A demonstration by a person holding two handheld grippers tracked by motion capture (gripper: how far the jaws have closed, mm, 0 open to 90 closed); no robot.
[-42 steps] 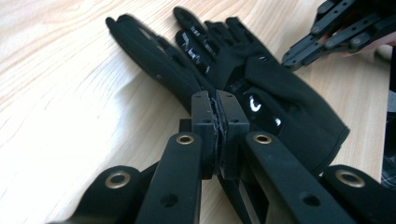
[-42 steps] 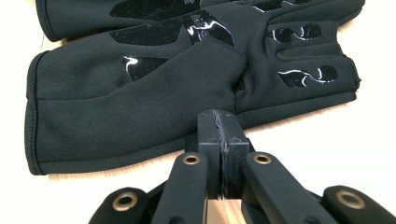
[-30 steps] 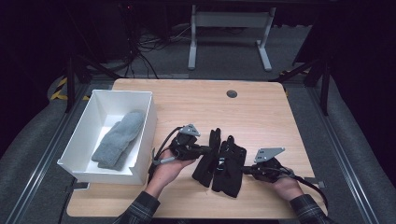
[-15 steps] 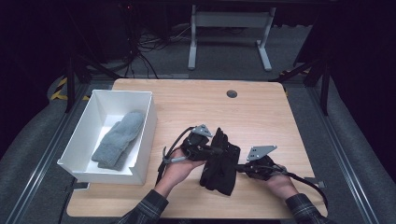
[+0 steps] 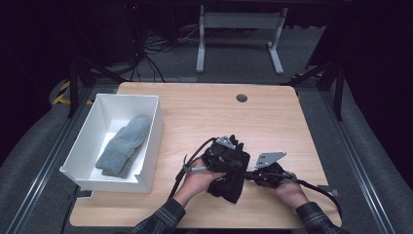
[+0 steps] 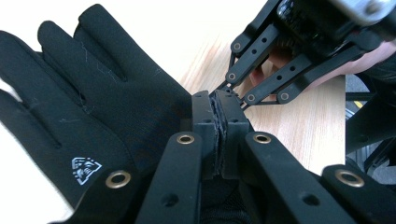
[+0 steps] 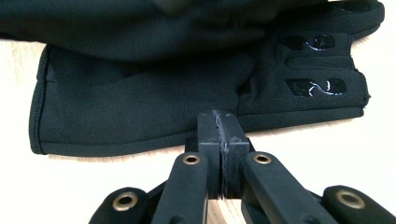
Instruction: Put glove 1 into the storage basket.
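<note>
Pinching black gloves [image 5: 229,178] with both claws, we see left gripper [image 6: 218,135] clamped on upper glove's edge; right gripper [image 7: 222,140] clamped on lower glove's hem; gloves stacked at table [image 5: 195,112] front centre; white bin [image 5: 146,146] with grey mitten [image 5: 122,145] well left.

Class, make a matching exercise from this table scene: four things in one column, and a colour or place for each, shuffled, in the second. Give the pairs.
Things
1. glove
2. sock
3. bin
4. hole

Colour or place
A. grey, lying inside the bin
B. white, at the table's left side
C. black, between the two grippers
D. dark and round, near the table's far edge

Pairs: 1-C, 2-A, 3-B, 4-D
</note>
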